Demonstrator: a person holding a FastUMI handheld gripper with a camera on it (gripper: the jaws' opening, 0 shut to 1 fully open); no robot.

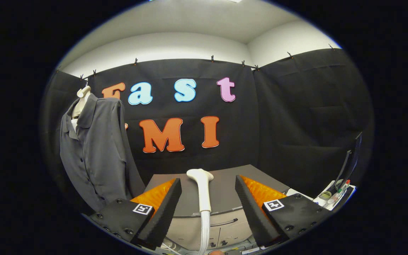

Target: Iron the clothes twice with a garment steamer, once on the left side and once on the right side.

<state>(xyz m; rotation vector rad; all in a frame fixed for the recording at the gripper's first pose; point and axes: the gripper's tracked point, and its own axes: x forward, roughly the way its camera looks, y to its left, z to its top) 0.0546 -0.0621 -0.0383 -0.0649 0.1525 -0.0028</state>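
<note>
Between my jaws [208, 184], which stand spread wide and grip nothing, I see one steamer head [200, 177] standing upright. It is pale cream, with a flared, flattened top and a slim handle that runs down into a ribbed white hose [204, 230] dropping below the fingers. Neither finger touches it; there is a clear gap on each side.

Behind the steamer head sits one grey cabinet [225, 191] with a flat dark top, serving as the counter, and a lighter front with a curved handle.

Off to the left, beyond the left finger, I count one shirt [94, 156]. It is dark grey, collared, with a row of small buttons down the front, and it hangs on a pale hanger form [82, 99] whose neck shows above the collar. The fabric falls in long soft folds, and the lower hem drops behind the left finger. The shirt is well apart from the steamer head.

To the right, past the right finger, I can make out one dark monitor [351, 159] seen edge-on, leaning over a small cluttered surface with what looks like a marker or two [342, 189]; those are too small for me to count with certainty.
</note>
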